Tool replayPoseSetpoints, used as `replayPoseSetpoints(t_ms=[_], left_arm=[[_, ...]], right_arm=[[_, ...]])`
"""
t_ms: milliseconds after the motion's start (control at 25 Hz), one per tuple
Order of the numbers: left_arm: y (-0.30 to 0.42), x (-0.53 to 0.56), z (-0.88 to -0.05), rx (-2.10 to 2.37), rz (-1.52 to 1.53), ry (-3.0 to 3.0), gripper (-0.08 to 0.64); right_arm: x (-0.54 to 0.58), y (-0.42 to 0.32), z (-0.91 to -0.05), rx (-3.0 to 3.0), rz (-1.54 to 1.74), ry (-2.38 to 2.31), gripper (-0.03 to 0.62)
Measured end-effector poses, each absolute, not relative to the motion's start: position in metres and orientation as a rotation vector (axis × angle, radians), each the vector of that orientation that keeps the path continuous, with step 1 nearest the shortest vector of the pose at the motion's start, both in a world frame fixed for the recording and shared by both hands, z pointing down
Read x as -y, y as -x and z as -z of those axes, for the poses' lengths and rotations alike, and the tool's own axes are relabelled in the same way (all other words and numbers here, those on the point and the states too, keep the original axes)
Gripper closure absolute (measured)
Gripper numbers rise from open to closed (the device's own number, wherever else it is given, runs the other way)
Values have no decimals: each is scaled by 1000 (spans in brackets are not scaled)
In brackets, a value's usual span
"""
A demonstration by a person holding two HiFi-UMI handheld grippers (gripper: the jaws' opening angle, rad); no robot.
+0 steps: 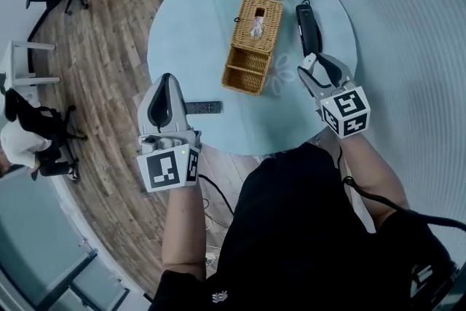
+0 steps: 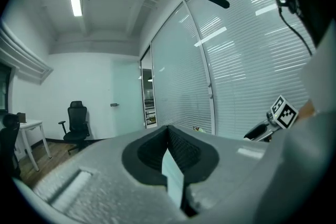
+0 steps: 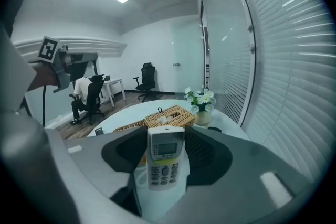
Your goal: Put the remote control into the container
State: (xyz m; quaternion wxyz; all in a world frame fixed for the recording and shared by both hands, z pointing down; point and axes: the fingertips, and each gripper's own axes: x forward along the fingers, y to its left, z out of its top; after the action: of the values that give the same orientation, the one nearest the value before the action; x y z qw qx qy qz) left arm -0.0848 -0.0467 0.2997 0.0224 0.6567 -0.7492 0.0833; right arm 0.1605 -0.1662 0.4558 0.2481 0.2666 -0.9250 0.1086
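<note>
The right gripper (image 1: 314, 63) had its jaws spread wide yet clamped on the white plastic remote control with a small grey screen (image 3: 166, 157). The pads pressed its long side edges and held it upright over the round pale-blue table (image 1: 189, 33). The left gripper (image 1: 166, 80) had its jaws together on nothing, near a slim black remote (image 1: 203, 108). The white remote looked light, rigid and smooth-cased (so liable to slip or pivot). A hold on the side edges near mid-length, clear of the buttons, seemed best for lowering it into the woven wicker container (image 1: 268, 18).
</note>
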Motion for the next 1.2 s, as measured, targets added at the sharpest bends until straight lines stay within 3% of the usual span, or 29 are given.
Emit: replayPoseSetpoints(t_ms=[640,1200], left_arm=[[117,39,-271,2424,-238,-1958,558],[163,19,-274,2496,-227,-1829,558]], right_arm=[[170,-80,-414,2621,-215,-557,360],[166,-14,-433,2629,-180,-419,360]])
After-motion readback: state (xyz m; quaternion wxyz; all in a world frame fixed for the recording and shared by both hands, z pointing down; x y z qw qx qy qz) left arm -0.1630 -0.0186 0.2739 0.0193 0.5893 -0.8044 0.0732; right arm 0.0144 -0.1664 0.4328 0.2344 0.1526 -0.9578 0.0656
